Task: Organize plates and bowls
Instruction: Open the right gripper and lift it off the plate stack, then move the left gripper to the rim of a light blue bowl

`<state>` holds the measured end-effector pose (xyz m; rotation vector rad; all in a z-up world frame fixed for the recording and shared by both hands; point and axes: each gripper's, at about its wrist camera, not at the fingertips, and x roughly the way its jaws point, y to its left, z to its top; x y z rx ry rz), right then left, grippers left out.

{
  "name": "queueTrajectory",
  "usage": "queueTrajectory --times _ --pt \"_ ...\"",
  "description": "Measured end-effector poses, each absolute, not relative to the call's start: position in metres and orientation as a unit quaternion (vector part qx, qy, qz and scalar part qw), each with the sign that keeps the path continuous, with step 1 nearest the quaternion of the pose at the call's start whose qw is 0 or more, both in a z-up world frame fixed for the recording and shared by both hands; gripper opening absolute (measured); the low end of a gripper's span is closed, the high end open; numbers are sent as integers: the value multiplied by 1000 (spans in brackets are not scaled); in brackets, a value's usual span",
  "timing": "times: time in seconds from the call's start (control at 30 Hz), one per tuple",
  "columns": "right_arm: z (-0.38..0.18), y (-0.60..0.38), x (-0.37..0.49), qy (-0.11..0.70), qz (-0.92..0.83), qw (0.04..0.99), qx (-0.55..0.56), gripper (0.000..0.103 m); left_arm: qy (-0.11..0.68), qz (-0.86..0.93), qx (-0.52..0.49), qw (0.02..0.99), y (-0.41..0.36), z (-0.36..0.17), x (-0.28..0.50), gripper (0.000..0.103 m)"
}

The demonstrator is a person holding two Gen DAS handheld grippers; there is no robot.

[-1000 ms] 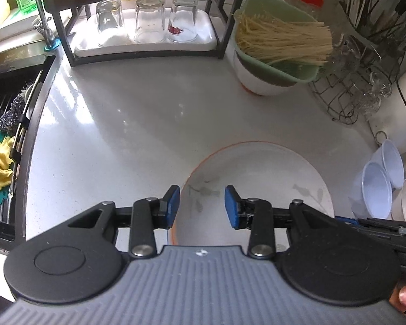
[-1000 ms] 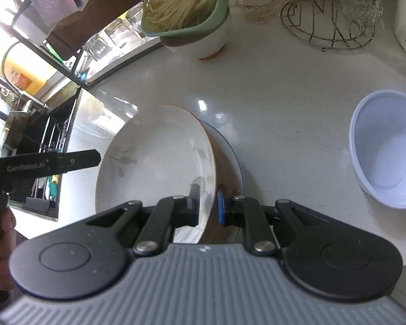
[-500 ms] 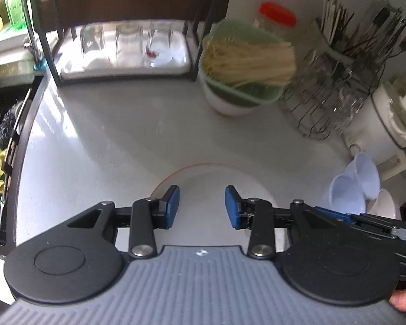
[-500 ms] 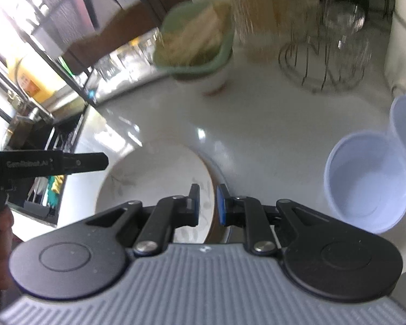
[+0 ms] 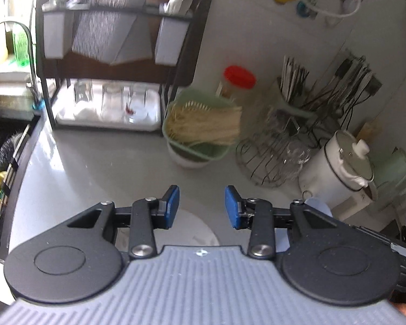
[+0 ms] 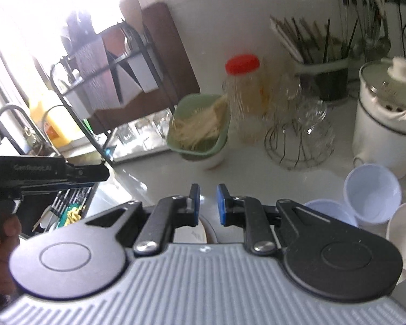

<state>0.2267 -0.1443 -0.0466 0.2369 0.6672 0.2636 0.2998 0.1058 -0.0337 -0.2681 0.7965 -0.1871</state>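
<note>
Left hand-held gripper (image 5: 202, 206): blue-padded jaws set wide apart, holding nothing, raised above the pale grey bench (image 5: 116, 162).

Right hand-held gripper (image 6: 205, 204): blue-padded jaws narrowly parted, nothing between the pads.

White round plate (image 6: 188, 234): lies on the bench below and behind the right jaws, mostly hidden by the gripper body; a grey rim of another plate (image 6: 211, 231) shows just beside it. In the left view a pale plate edge (image 5: 195, 226) shows under the jaws.

Pale lilac plastic bowls (image 6: 372, 191): two, touching, on the bench at right, near the white lidded pot (image 6: 387, 124). White bowl (image 6: 404, 233): just beside them at the frame edge.

Green square basket of dry noodles (image 5: 203, 130): sits in a white bowl, mid-bench.

Red-lidded clear jar (image 6: 243, 97): behind the basket.

Wire glass stand (image 6: 300, 140): between jar and pot.

Black dish rack with drinking glasses (image 5: 108, 103): back left, beside the sink.
</note>
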Motion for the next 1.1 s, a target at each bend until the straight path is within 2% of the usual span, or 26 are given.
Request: queueTrajectory --times 0.37,0.7,1.1 --pt "-23 -177 186 280 131 946 92 18 354 -93 -111 924 62 -13 246 43" --pt "-36 -196 143 276 129 948 89 18 358 -101 -97 923 32 -27 204 43" --pt "-45 -222 122 273 98 953 81 18 378 -120 -83 914 -3 -48 191 43"
